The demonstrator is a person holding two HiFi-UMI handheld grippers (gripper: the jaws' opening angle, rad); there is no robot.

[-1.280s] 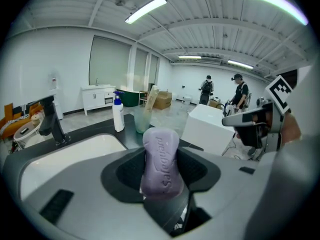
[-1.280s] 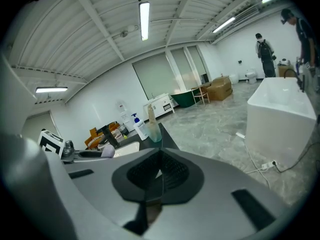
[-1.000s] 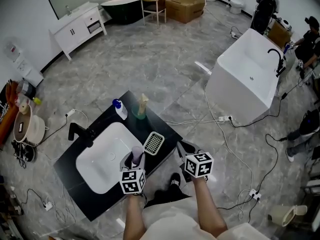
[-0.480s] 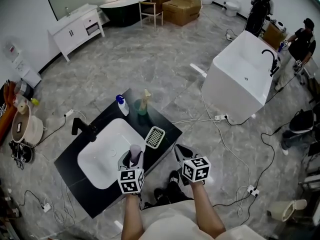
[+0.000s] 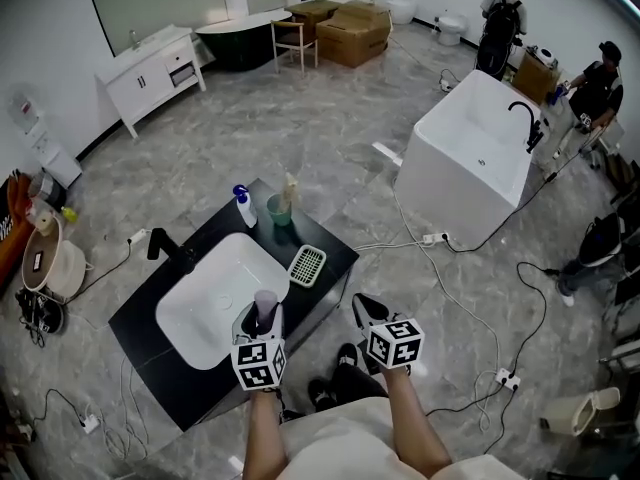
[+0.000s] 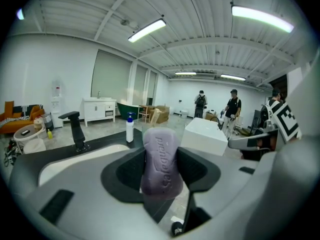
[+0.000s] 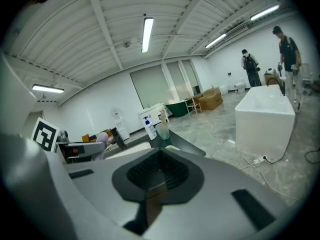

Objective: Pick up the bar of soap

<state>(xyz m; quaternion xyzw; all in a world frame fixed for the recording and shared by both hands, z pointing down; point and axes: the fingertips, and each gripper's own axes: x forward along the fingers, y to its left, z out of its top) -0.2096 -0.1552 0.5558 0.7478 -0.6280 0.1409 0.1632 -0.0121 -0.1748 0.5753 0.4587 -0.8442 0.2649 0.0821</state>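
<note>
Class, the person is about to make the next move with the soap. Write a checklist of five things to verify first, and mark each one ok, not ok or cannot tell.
1. The bar of soap is clamped between the jaws of the left gripper: ok.
2. The soap stands upright and centred in the jaws: ok.
3. The grip is firm enough that the soap won't slip: cannot tell.
4. The right gripper is shut with nothing in it: ok.
5. The slotted soap dish beside the basin holds nothing: ok.
</note>
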